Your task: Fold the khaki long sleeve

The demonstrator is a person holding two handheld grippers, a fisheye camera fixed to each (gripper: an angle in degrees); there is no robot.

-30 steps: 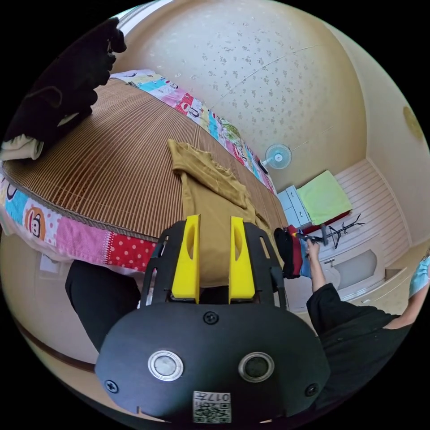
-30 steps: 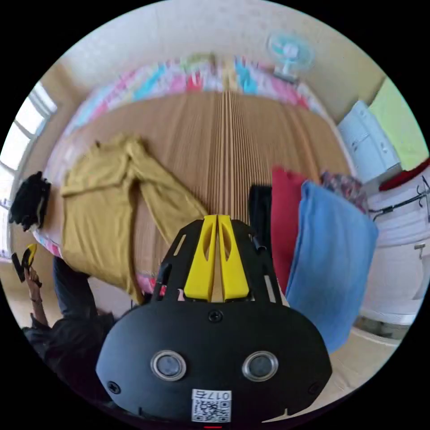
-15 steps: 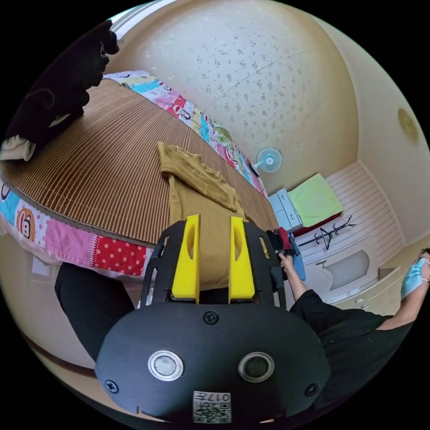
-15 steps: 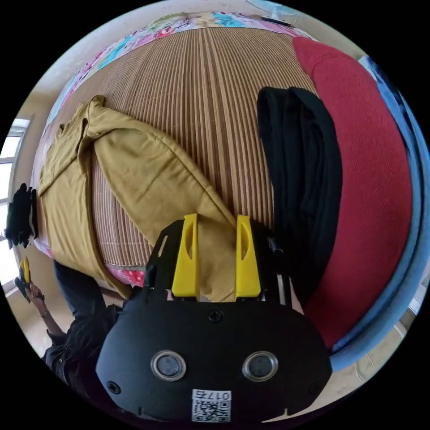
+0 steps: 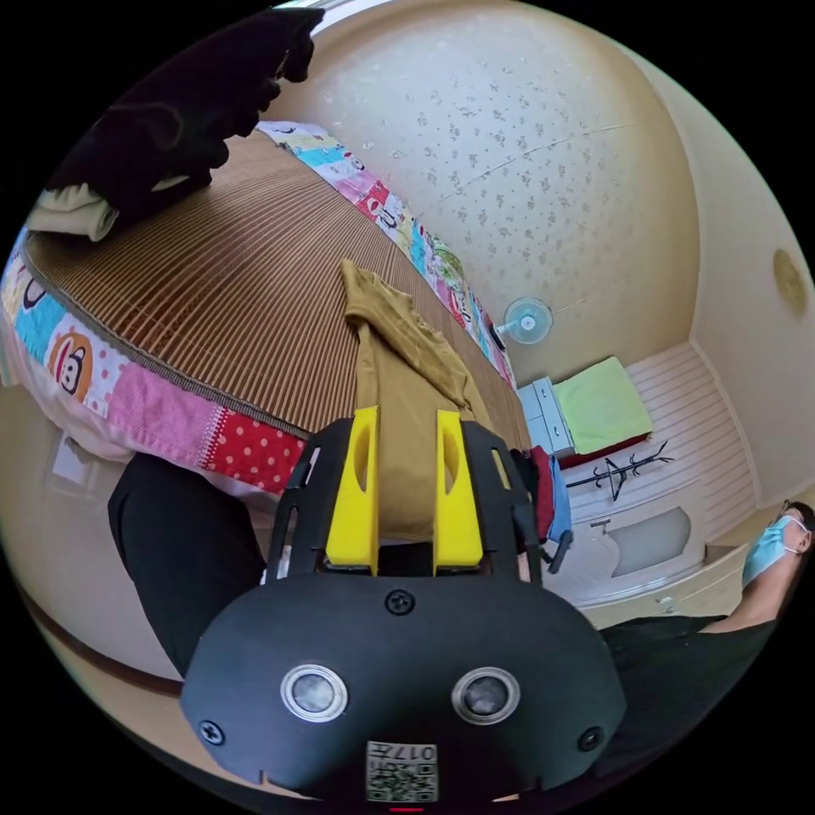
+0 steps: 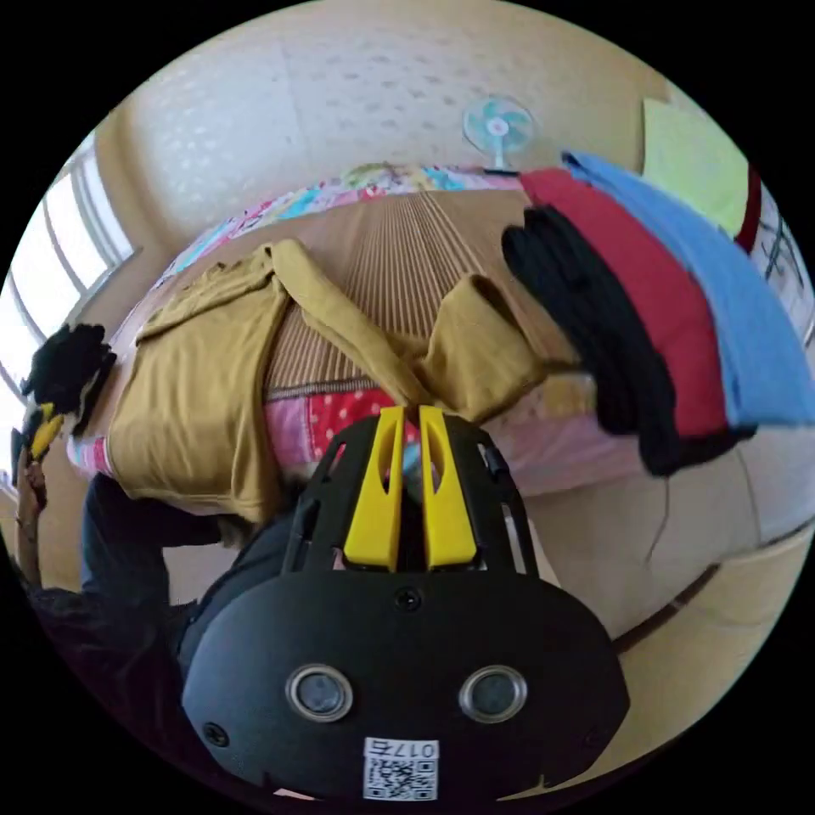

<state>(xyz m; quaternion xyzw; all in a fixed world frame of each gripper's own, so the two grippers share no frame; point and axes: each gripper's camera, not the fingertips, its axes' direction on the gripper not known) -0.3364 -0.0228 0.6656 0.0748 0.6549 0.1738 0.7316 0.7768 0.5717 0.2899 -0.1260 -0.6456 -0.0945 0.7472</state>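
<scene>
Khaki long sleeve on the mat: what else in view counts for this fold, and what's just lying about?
For the job:
khaki long sleeve
left gripper, jaws apart
right gripper, jaws nearly together
woven mat it lies on

Lying about:
stack of black, red and blue folded clothes
black clothes pile
fan
</scene>
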